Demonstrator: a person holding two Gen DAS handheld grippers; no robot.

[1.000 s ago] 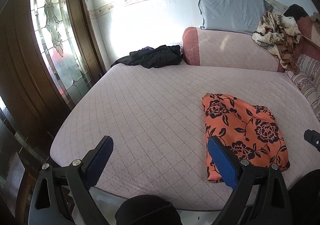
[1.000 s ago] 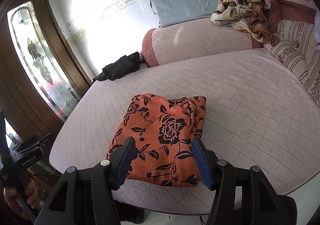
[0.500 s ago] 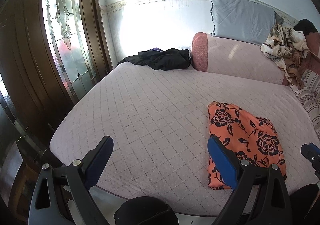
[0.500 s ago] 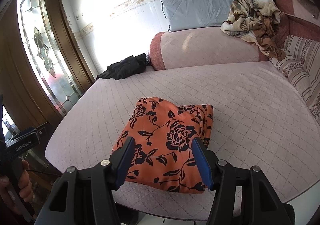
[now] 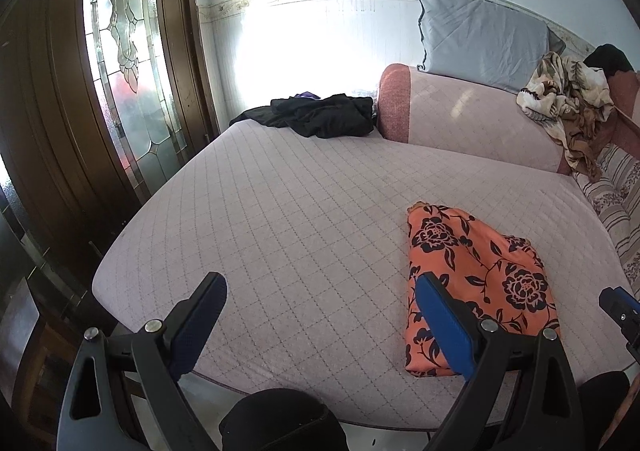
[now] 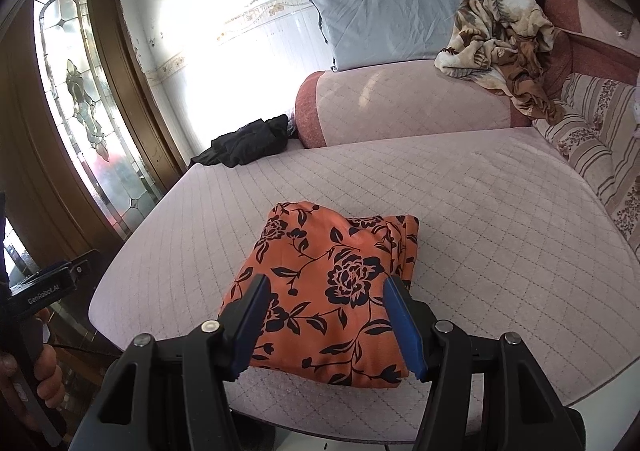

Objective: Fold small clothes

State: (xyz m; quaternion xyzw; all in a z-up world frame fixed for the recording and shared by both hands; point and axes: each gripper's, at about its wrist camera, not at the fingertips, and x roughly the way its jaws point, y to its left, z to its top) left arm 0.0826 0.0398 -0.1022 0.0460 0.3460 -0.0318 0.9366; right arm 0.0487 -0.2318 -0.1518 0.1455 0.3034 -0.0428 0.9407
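Note:
An orange garment with black flowers [image 6: 332,251] lies folded in a neat rectangle on the pink quilted bed [image 6: 480,191], near its front edge. My right gripper [image 6: 328,283] hovers over the garment's near edge, open, its blue pads clear of the cloth. My left gripper [image 5: 318,283] is open over bare quilt, left of the garment [image 5: 480,271], with nothing between its fingers. The left view catches the right gripper's tip [image 5: 618,307] at its right edge. In the right view, a hand [image 6: 44,371] holds the left gripper's handle [image 6: 44,287] at the far left.
A black clothes pile [image 5: 324,115] lies at the bed's far left corner beside a pink bolster [image 5: 460,115]. Behind it are a grey pillow [image 5: 480,39] and a crumpled patterned blanket [image 5: 568,103]. Striped cushions [image 6: 592,131] line the right side. A glass-panelled wooden door [image 5: 128,71] stands left.
The left wrist has rolled slightly, so its view sits more level. The garment has not moved and both grippers stay open at the same width.

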